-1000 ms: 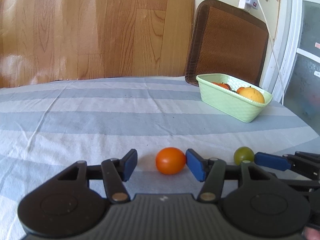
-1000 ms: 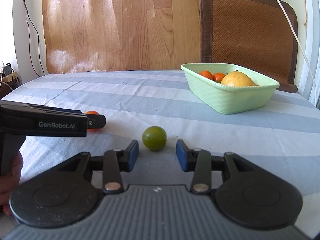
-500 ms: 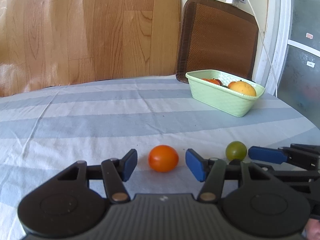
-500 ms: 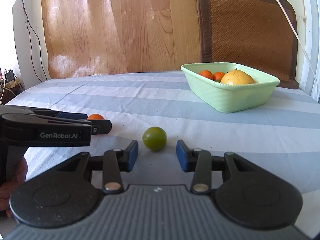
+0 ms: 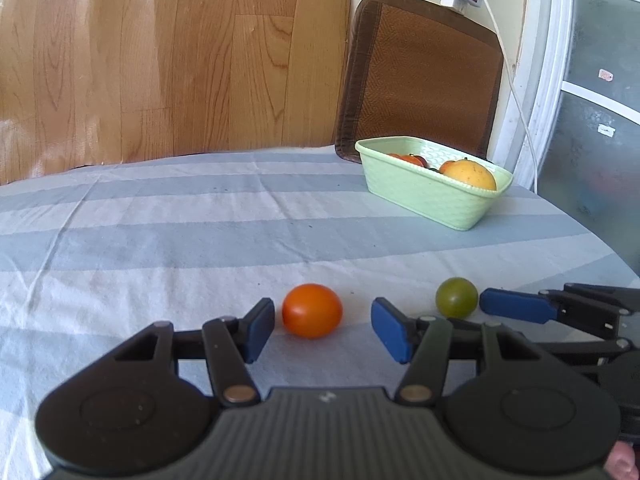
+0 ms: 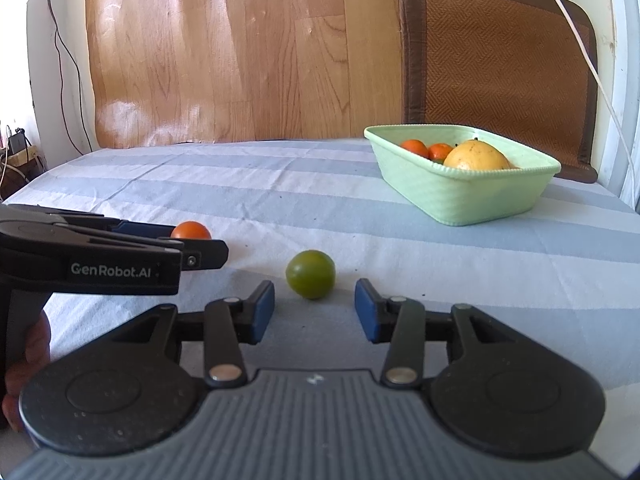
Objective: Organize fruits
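Fruits lie loose on the blue-and-white striped cloth of the tabletop (image 5: 160, 248): a round orange tomato (image 5: 311, 310) sits between the spread blue pads of the left gripper (image 5: 322, 329), touching neither, and a small round green tomato (image 6: 310, 274) sits just ahead of the right gripper (image 6: 315, 306), whose pads also stand apart. Farther back, a pale green woven plastic basket (image 6: 460, 196) holds a yellow citrus (image 6: 476, 156) and small orange fruits (image 6: 415, 148).

L gripper (image 5: 323, 330) backed off slightly; orange fruit (image 5: 312, 310) now ahead of fingers (image 5: 259, 330).
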Action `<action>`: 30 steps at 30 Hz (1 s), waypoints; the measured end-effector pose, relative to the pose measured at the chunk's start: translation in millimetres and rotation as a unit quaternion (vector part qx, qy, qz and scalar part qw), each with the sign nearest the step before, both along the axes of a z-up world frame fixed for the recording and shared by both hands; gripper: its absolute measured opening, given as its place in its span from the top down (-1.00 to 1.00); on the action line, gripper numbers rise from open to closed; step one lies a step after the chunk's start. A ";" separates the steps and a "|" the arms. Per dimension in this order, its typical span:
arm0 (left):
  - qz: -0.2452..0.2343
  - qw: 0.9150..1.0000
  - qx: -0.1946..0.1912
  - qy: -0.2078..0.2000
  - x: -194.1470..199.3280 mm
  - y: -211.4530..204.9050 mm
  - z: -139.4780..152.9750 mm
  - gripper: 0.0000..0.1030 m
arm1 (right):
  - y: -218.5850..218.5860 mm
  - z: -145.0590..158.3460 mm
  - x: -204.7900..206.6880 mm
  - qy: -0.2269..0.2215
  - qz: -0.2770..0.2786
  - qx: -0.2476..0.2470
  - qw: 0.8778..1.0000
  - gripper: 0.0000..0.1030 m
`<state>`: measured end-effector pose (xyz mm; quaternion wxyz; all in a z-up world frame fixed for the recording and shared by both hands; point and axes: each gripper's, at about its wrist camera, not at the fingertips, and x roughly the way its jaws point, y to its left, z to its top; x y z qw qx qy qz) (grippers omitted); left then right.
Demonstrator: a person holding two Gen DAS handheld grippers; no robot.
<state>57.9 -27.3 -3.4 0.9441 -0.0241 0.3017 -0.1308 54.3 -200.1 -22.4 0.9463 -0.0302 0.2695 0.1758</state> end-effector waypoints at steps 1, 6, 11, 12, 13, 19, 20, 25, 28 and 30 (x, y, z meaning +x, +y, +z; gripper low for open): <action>0.000 1.000 0.000 0.000 0.1 -0.2 -0.1 -0.07 | 0.3 0.0 -0.1 -0.001 0.000 -0.001 1.000 0.06; -0.004 1.000 0.005 0.000 0.1 -2.7 -0.5 -0.07 | -0.8 0.1 0.1 -0.001 -0.002 0.002 1.000 0.06; -0.009 1.000 0.006 0.001 1.2 -1.7 -0.8 -0.07 | -0.2 0.0 0.0 -0.001 -0.002 0.003 1.000 0.06; -0.011 1.000 0.006 0.002 1.4 -1.9 -0.8 -0.07 | 0.0 0.0 -0.1 -0.001 -0.002 0.003 1.000 0.06; -0.012 1.000 0.006 0.002 1.7 -2.0 -0.9 -0.07 | 0.1 -0.1 0.0 -0.001 -0.003 0.002 1.000 0.06; -0.012 1.000 -0.003 0.004 2.3 0.1 -0.8 -0.08 | 4.4 0.5 0.1 -0.007 -0.013 -0.013 1.000 0.06; -0.012 1.000 -0.005 0.004 2.5 0.6 -0.7 -0.08 | 6.2 0.6 0.3 -0.008 -0.013 -0.016 1.000 0.06; -0.006 1.000 -0.007 0.003 1.4 0.1 -0.4 0.02 | 12.4 0.9 3.3 -0.010 -0.004 -0.025 1.000 0.07; -0.006 1.000 -0.009 0.007 2.3 1.1 -0.4 0.02 | 14.3 0.7 4.8 -0.010 0.003 -0.027 1.000 0.12; -0.004 1.000 -0.007 0.007 2.2 -0.3 -0.1 0.03 | 14.5 0.9 4.8 -0.010 0.011 -0.025 1.000 0.21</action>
